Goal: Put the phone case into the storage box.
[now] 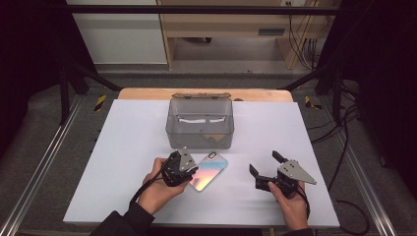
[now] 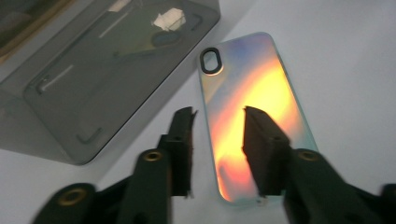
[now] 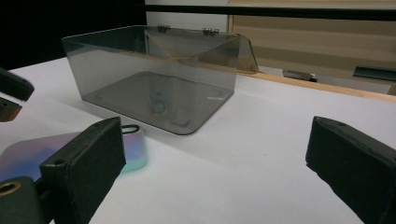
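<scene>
Left gripper: the black two-jaw left gripper (image 1: pixel 191 169) is hovering over the near end of the phone case, held in the person's left hand (image 1: pixel 158 189); in the left gripper view (image 2: pixel 218 135) its jaws are standing apart, one over the white table just beside the case's long edge, the other over the case's glowing face. Whether they are touching the case cannot be told.

Phone case: the flat iridescent phone case with rounded corners and a dark oval camera cut-out (image 1: pixel 210 170) is lying face-down on the table, tilted, its camera end pointing toward the box. In the left gripper view (image 2: pixel 252 102) it is shining orange and yellow in the middle, blue toward the camera end.

Box: the smoky transparent plastic box with a hinged lid folded back (image 1: pixel 199 123) is sitting open just beyond the case, toward the far side of the table; the right gripper view (image 3: pixel 154 74) is showing it upright.

Right gripper: the right gripper with its grey three-cornered plate (image 1: pixel 266 165) is resting in the person's right hand (image 1: pixel 291 201), well apart from the case, its jaws spread wide and holding nothing (image 3: pixel 215 163).

Table: the white tabletop (image 1: pixel 128 147) is carrying case and box.
</scene>
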{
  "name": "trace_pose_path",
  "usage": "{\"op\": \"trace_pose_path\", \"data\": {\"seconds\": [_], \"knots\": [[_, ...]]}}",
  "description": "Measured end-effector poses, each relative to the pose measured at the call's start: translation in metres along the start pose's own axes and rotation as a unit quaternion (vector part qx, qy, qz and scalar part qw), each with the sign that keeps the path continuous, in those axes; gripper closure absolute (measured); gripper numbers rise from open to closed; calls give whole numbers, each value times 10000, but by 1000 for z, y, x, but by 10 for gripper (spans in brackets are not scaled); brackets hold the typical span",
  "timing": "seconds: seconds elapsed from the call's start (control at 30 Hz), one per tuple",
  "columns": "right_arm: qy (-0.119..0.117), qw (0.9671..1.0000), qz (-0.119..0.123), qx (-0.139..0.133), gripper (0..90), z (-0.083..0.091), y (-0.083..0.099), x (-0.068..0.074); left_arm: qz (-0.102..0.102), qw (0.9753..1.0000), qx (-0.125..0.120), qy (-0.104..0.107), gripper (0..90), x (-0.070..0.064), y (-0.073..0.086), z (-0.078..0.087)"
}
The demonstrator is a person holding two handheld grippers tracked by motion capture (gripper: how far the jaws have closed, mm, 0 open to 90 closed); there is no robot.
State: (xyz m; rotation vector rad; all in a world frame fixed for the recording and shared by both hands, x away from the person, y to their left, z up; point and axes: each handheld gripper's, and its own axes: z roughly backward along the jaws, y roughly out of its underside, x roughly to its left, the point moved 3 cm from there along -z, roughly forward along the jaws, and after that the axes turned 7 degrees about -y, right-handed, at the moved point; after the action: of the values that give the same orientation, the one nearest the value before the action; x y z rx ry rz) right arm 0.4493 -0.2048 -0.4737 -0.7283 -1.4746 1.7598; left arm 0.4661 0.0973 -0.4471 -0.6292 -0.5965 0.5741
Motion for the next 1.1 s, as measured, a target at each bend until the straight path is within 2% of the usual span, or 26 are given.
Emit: {"op": "trace_pose_path", "data": {"seconds": [0.1,0.23,0.33,0.43,0.57,0.83,0.93,1.1], "knots": [[-37,10000,9,0,46,0,0,1,284,9996,47,-31,407,-2,-3,-1],[-66,10000,41,-4,44,0,-1,2,700,9974,130,131,186,-5,-4,-6],[-78,10000,56,16,43,0,-1,3,823,9958,249,306,50,-10,-3,-11],[-77,9999,63,25,42,0,-1,2,797,9961,293,247,45,-14,-2,-15],[-72,10000,54,33,42,-1,-1,2,716,9958,481,297,46,-19,2,-22],[-84,9999,46,43,41,-1,0,2,694,9957,479,378,45,-26,11,-31],[-94,9999,56,46,41,-1,0,2,801,9954,394,340,48,-25,14,-34],[-95,9999,50,34,41,-1,-1,2,922,9939,397,456,52,-26,17,-40]]}}
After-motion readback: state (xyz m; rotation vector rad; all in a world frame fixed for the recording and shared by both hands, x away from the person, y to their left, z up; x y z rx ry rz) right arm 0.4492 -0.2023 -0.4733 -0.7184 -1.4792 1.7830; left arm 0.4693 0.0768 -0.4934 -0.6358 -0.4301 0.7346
